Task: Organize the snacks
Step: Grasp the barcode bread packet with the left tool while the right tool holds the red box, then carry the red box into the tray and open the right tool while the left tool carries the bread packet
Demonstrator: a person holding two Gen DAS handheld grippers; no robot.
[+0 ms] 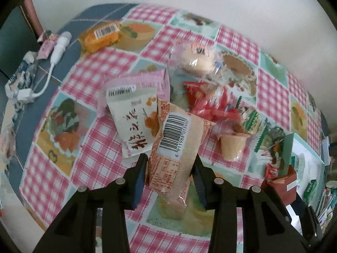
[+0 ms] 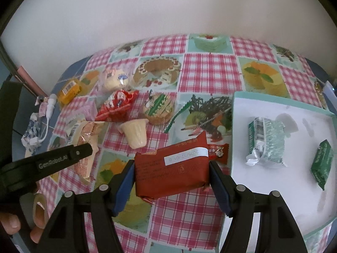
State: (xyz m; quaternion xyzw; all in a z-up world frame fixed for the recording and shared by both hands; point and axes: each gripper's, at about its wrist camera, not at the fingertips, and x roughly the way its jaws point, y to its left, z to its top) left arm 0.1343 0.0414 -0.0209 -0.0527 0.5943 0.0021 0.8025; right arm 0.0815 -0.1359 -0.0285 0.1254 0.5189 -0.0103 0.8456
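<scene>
My left gripper (image 1: 170,166) is shut on a beige snack packet (image 1: 174,147) with a barcode, held above the table. Under it lie a white and pink packet (image 1: 137,113), a red packet (image 1: 210,103), a clear-wrapped bun (image 1: 195,59) and a jelly cup (image 1: 232,145). My right gripper (image 2: 171,176) is shut on a dark red packet (image 2: 170,170), left of a white tray (image 2: 273,189) that holds two green packets (image 2: 267,141). The left gripper also shows in the right wrist view (image 2: 84,151).
An orange packet (image 1: 101,35) lies at the far left of the checked tablecloth (image 1: 101,67). A white cable and adapter (image 1: 52,63) and crumpled wrappers sit on the blue table edge. A small red candy (image 2: 219,154) lies next to the tray. A tape roll (image 2: 40,210) is at the near left.
</scene>
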